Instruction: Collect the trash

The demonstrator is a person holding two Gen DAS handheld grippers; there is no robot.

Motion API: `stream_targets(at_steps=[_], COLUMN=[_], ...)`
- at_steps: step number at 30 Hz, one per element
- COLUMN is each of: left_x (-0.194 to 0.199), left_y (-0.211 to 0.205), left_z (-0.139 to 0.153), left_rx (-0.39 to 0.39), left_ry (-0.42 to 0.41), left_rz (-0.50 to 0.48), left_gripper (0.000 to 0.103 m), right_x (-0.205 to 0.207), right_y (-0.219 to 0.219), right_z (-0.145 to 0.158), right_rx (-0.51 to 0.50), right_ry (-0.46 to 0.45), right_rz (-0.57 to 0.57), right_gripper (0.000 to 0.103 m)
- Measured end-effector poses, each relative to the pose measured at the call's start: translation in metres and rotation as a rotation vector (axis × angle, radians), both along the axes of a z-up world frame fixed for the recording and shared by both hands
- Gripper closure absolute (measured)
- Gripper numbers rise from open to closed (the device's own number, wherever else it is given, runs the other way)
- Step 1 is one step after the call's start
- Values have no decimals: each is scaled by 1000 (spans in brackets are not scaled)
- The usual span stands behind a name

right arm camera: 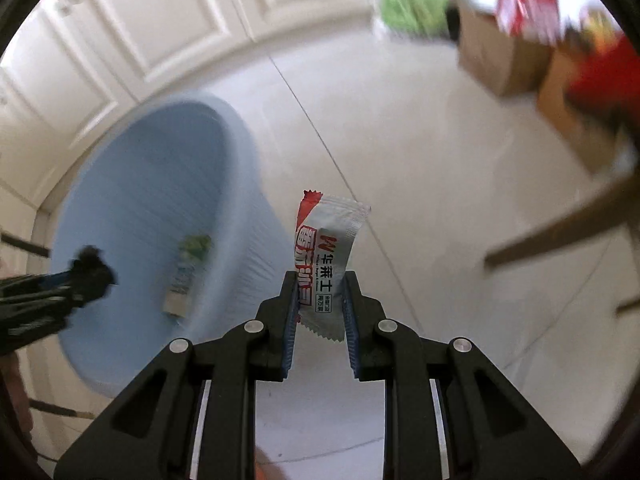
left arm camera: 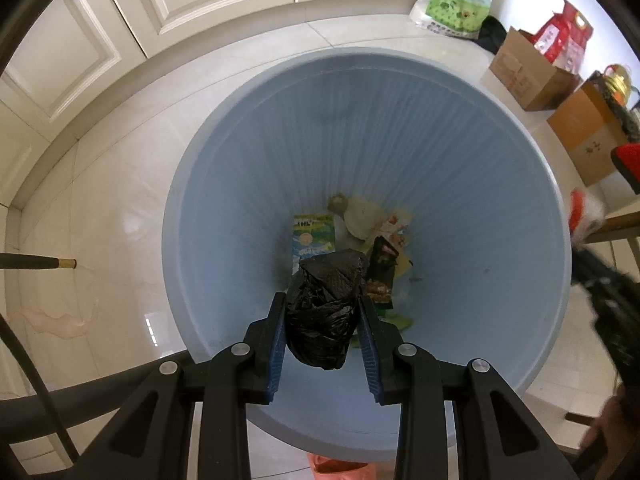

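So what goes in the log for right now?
left hand-held gripper: holds black bag over blue bin | right hand-held gripper: holds sauce packet beside bin

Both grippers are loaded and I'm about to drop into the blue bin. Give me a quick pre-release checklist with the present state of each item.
1. Left gripper holds its load: ok, shut on the crumpled black bag.
2. Black bag is over the blue bin opening: ok, bin interior lies directly beneath it in the left wrist view.
3. Right gripper holds its load: ok, shut on the red and silver wrapper.
4. Wrapper is over the bin: not ok, it hangs over floor tile, with the bin off to its left.
5. Room in the bin: ok, only a few wrappers at the bottom.
6. Grippers clear of each other: cannot tell, the right wrist view is motion-blurred.
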State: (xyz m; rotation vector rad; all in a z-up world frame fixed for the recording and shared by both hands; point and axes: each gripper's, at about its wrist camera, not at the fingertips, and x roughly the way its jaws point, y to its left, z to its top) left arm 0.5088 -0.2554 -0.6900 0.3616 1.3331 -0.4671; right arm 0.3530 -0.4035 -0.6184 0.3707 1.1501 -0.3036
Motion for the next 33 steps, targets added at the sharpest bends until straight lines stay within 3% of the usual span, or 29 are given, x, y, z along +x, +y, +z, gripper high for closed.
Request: stream_targets(at_steps=[3,6,7,9,11,13,15,16,25,29,33], left_x=[1,1,1,0,1,3,4,4,-3,-13,-35], left_y=[5,6,5,5,8,10,10,11,22,31,37], left_z=[1,2,2,4,7,11,14,16,46,85,140], left_rx=[-7,-12,-17,-28,-42,-49,-53,-47,-60,-70,-98], left_ry=[0,-4,-1,4,0,-15,-25,-33,-32,-65,-141], left_rz=[3,2,-3,-8,-3,5,5,8,28,24,24], left_gripper=[73,72,71,70,60,43,33,28,22,22,21], right_x=[-10,-23,-20,-28,-27,-31,-34,-35,-32,-34,-43], right_y=[13,-9,-17,-22,-16,-20,-20,-21,-27,-25,-27], right_z=[25,35,29,-21,-33,-43,-45,-44,-21,2,46], right_rx=[-65,-126,-92,-57,-14,14,3,8,48,37,-8], right_ry=[-62,-122,-139,-130,-113,-103,-98,-101,-76,-76,-106], right_rz=[59,142,164,200,212,196,194,191,160,167,167], right_gripper=[83,83,83,82,80,74,53,51,27,10,5])
